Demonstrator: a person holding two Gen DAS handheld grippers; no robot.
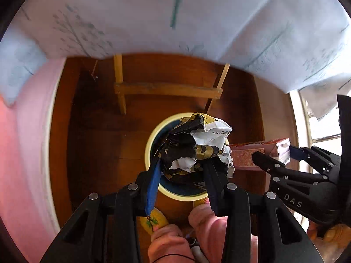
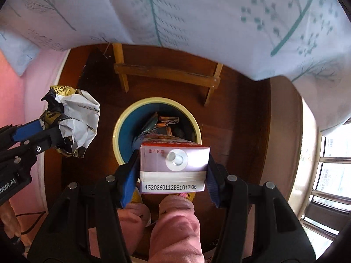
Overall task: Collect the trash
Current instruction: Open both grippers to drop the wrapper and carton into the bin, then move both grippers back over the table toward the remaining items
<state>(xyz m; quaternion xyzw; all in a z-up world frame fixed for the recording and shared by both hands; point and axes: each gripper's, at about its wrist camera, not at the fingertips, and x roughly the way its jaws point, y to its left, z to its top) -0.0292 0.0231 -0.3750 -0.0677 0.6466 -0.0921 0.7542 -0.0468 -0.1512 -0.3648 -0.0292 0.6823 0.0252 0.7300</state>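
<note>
My left gripper (image 1: 182,164) is shut on a crumpled black, gold and white wrapper (image 1: 197,146) and holds it above the round trash bin (image 1: 151,135), which has a cream rim and blue inside. The wrapper also shows in the right wrist view (image 2: 74,120), left of the bin. My right gripper (image 2: 173,160) is shut on a red and white drink carton (image 2: 173,164) and holds it over the near rim of the bin (image 2: 122,120). The carton shows in the left wrist view (image 1: 258,153), right of the bin. Several wrappers (image 2: 162,122) lie inside the bin.
The bin stands on a brown wooden floor (image 2: 241,114) by a wooden stool frame (image 2: 166,74). A white leaf-print cloth (image 2: 175,11) hangs above. A pink wall (image 1: 26,153) is at left, a window (image 2: 333,164) at right. Pink-trousered legs (image 2: 175,230) are below.
</note>
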